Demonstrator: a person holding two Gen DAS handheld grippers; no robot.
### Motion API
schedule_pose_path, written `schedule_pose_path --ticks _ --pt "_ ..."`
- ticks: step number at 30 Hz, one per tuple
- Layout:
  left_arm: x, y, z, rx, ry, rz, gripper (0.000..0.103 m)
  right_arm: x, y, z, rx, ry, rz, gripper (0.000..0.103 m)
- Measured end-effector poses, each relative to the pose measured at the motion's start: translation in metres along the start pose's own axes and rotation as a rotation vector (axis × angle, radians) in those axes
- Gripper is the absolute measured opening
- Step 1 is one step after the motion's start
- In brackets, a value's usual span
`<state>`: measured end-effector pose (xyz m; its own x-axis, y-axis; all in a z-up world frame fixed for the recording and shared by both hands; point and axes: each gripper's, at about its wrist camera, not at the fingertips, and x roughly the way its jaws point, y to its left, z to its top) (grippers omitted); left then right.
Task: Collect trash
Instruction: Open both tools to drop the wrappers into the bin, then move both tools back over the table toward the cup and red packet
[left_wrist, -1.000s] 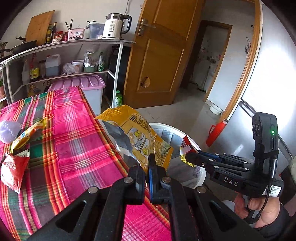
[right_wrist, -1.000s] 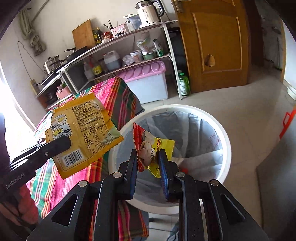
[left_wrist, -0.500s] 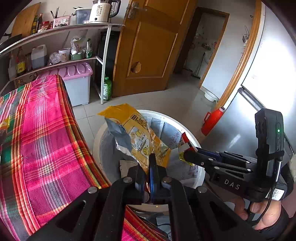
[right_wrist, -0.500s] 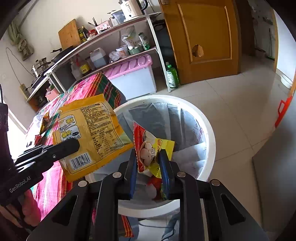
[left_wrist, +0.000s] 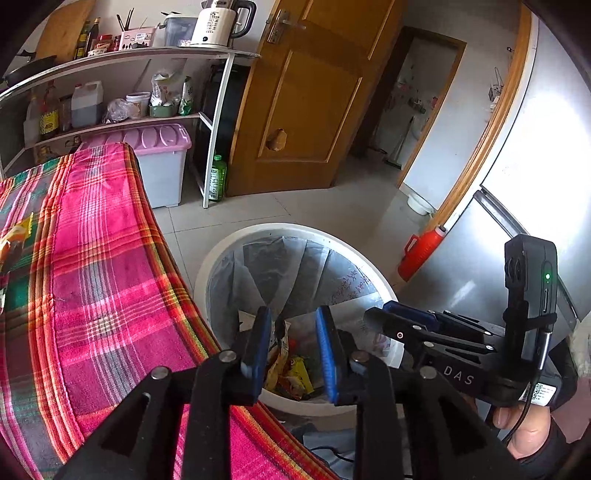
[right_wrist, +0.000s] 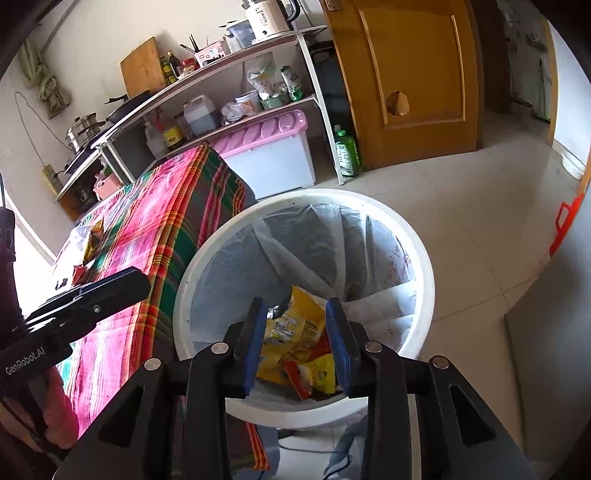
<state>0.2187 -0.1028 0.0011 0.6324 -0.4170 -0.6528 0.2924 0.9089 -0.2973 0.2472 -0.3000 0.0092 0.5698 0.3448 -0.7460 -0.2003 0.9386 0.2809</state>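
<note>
Both wrappers (right_wrist: 295, 343) have dropped into the white bin (right_wrist: 424, 258); left gripper (left_wrist: 293, 350) and right gripper (right_wrist: 297, 341) above it, jaws opening empty — widen fully before lifting clear.

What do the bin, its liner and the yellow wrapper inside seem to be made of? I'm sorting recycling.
Bin: probably rigid plastic, white, smooth, with a rolled rim.
Liner: thin translucent plastic film, by its creases and folds.
Yellow wrapper: seemingly printed glossy plastic film; a silvery inner face shows at its torn edge, so probably metallised.
</note>
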Motion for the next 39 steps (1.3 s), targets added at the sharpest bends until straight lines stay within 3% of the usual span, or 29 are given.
schedule_pose_path --ticks 18,35,39 --pt "-0.071 0.030 -0.021 -0.035 -0.119 0.099 0.026 -0.029 0.063 -0.006 -0.118 -0.050 0.065 0.034" --pt "-0.124 0.084 -0.055 -0.127 -0.175 0.248 0.026 -0.023 0.135 -0.019 -0.235 -0.022 0.180 0.035" --pt "-0.137 0.098 -0.062 -0.146 -0.193 0.286 0.035 -0.018 0.153 -0.020 -0.267 -0.012 0.207 0.035"
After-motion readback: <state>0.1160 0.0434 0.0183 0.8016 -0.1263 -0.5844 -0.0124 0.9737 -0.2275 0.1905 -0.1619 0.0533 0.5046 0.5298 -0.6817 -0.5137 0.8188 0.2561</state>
